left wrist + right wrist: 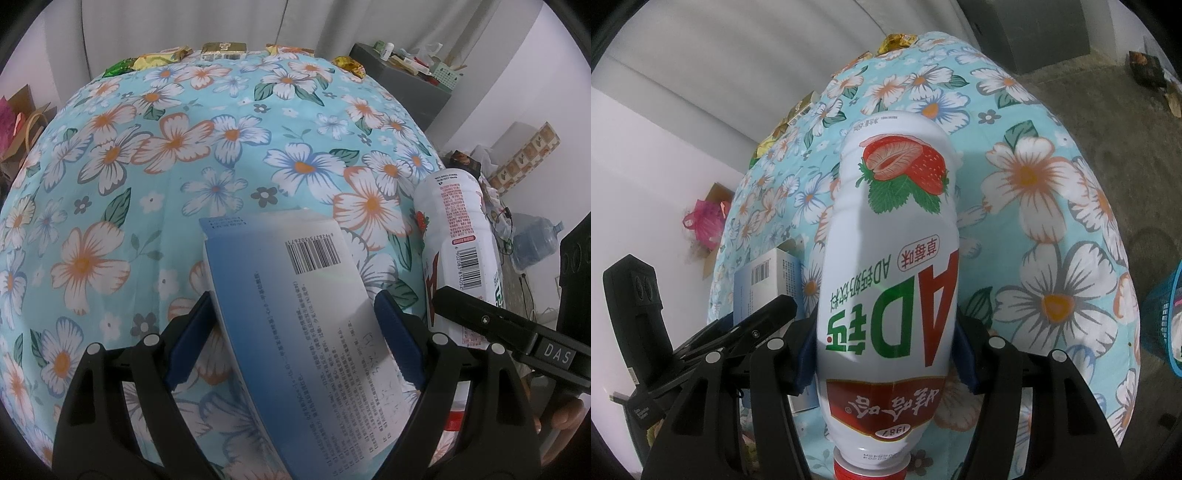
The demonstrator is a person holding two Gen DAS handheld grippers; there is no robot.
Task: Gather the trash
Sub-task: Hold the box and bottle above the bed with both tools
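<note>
My left gripper [291, 334] is shut on a blue-and-white carton box [295, 295] with a barcode, its blue pads pressing both sides, held above the floral tablecloth [184, 147]. My right gripper [886, 350] is shut on a white strawberry drink bottle [894, 258] with a red cap toward the camera. The bottle [458, 240] also shows at the right of the left wrist view, and the box [768, 280] at the left of the right wrist view. Several shiny snack wrappers [162, 59] and a gold box [223, 50] lie along the table's far edge.
A grey cabinet [406, 81] with clutter stands beyond the table at right. A blue basket [1163, 325] sits on the floor at the far right of the right wrist view. A pink bag [705, 221] and cardboard lie on the floor at left. A water jug [535, 240] stands by the wall.
</note>
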